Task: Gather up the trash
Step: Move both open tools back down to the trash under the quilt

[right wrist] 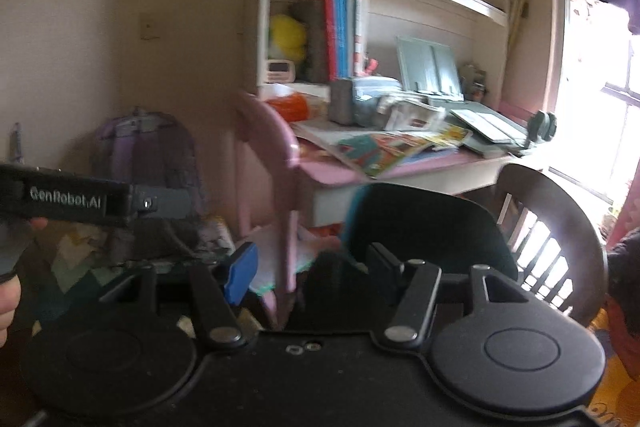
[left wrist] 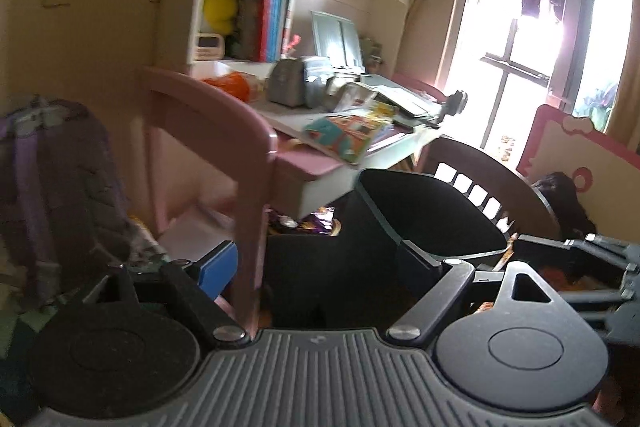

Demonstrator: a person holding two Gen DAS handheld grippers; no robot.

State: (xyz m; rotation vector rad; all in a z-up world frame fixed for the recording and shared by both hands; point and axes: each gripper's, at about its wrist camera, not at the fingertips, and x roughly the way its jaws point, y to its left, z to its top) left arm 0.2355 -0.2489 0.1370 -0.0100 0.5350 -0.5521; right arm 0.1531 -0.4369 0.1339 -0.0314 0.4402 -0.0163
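Black plastic forms the bin (left wrist: 432,215), which stands on the floor under the front edge of the pink desk (left wrist: 308,163), its open mouth tilted toward the cameras. In the left wrist view the bin lies at about 1 o'clock from the left gripper (left wrist: 316,259), just beyond its right finger; in the right wrist view it sits at 12 to 1 o'clock from the right gripper (right wrist: 312,271), equally close. Neither hand is clearly the nearer. The left gripper stands wide open and holds nothing; the right gripper is likewise wide open and empty. Purple and gold wrappers (left wrist: 304,221) lie on the floor at 12 o'clock from the left gripper, between the pink chair (left wrist: 224,131) and the bin; these appear to be the trash, though blur prevents a firm count or a reading of any long axis. They are not clearly seen in the right wrist view, so the left hand is judged better placed for them. Count: one bin, one pink chair, one dark wooden chair (left wrist: 492,187) behind the bin at 2 o'clock, one purple backpack (left wrist: 52,187) at 10 o'clock, one desk. Loose papers and booklets (left wrist: 352,131) cover the desk top; whether any of these are trash cannot be determined.
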